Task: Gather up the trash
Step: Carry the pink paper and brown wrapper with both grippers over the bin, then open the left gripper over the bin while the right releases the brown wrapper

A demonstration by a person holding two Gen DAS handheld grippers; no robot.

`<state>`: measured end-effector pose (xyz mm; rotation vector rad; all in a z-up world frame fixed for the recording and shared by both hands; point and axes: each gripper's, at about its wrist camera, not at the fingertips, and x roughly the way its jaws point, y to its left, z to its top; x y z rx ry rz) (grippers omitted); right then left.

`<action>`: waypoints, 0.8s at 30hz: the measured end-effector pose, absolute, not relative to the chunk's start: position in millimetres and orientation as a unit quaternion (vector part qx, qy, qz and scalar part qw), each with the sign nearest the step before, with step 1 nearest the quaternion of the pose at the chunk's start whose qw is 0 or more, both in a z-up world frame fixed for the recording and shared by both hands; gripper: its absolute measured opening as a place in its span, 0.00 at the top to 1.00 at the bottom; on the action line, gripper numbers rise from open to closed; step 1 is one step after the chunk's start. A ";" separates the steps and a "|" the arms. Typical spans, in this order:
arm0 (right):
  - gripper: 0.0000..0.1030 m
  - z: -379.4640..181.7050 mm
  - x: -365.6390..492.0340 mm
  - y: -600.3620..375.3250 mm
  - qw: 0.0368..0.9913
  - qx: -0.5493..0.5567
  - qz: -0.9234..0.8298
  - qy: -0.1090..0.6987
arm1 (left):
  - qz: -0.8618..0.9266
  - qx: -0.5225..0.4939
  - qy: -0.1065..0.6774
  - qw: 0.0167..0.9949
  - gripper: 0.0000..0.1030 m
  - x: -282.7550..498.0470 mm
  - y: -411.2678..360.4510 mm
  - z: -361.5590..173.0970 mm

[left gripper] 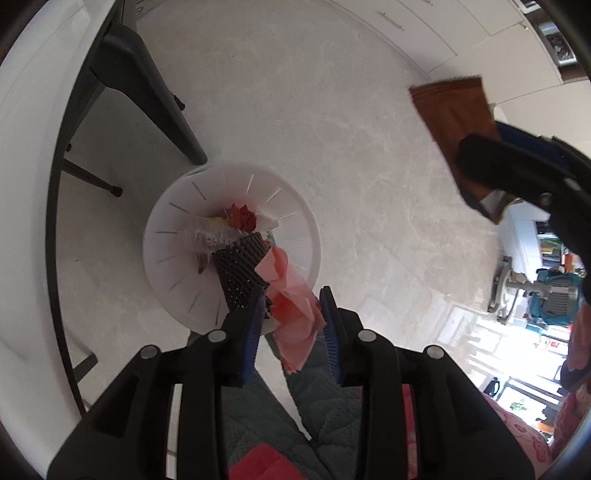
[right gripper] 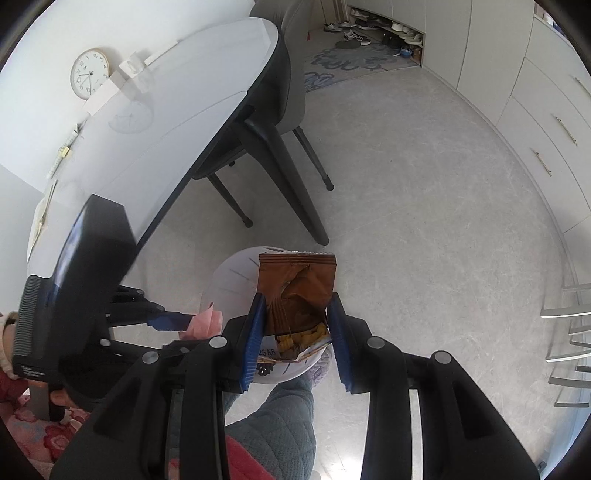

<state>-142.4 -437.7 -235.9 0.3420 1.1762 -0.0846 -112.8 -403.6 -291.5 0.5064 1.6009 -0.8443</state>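
Left gripper (left gripper: 293, 317) over crumpled pink tissue (left gripper: 295, 314)

This is a home, a dining area that opens to an entrance. A white oval table with a dark rim (right gripper: 207, 122) has a grey chair with black legs (right gripper: 291, 99). A round white wall clock (right gripper: 89, 74), white cupboards with slim handles (right gripper: 546, 122), and shoes on a low shelf (right gripper: 384, 31) show it.

Two grippers hang above one white bin (left gripper: 173, 236): the left gripper (left gripper: 293, 325) and the right gripper (right gripper: 295, 332). Over the bin are one pink wrapper (left gripper: 295, 314) and one brown snack bag (right gripper: 295, 288). Beside the bin stand one desk (right gripper: 166, 122) and one chair (right gripper: 291, 74).
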 end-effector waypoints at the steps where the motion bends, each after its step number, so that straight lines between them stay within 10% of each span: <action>1: 0.65 -236.5 -144.3 -436.9 0.817 0.161 -0.041 0.552 | -0.364 0.227 0.683 0.592 0.59 -115.6 -405.2 -291.9; 7: 0.65 -240.5 -141.1 -440.2 0.813 0.167 -0.044 0.555 | -0.373 0.246 0.656 0.608 0.40 -123.5 -411.2 -278.0; 24: 0.65 -270.5 -134.3 -427.2 0.804 0.188 -0.014 0.564 | -0.320 0.246 0.570 0.716 0.26 -110.9 -368.4 -200.6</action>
